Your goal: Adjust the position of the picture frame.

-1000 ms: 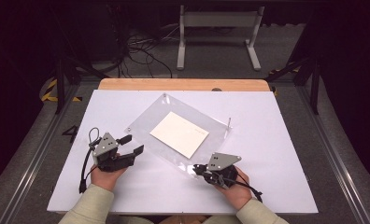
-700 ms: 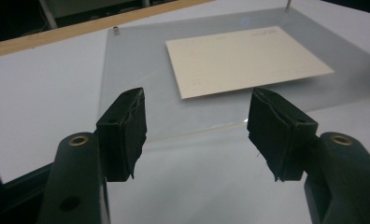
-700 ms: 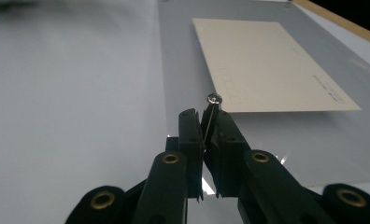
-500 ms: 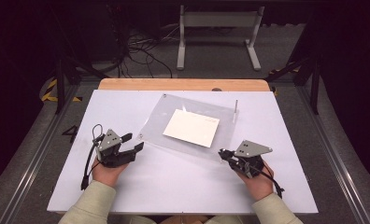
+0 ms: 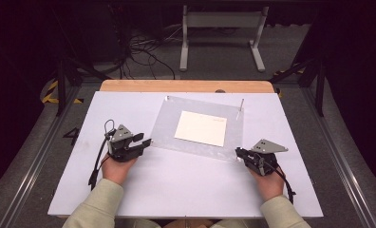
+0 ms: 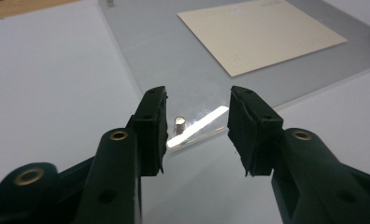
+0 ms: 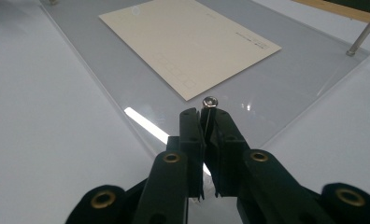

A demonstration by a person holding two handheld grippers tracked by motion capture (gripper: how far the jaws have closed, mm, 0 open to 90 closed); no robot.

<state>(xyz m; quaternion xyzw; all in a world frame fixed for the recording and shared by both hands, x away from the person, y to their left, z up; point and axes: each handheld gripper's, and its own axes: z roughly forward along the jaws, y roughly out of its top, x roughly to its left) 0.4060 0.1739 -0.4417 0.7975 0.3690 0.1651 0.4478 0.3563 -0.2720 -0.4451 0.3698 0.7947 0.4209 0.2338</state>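
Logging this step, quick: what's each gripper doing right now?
Left gripper: open, fingers have just been closing around a small post at the clear sheet's corner, not touching it.
Right gripper: closed on a thin pin.

We see a white tabletop [image 5: 186,190] with a tan wooden strip [image 5: 186,86] along its far edge. On it lies a clear acrylic sheet [image 5: 167,128] carrying a cream card [image 5: 201,128] and silver corner posts [image 6: 179,125]. Both tools, left [image 5: 145,142] and right [image 5: 238,152], are black with grey top plates; the sleeves [image 5: 93,209] are pale beige.
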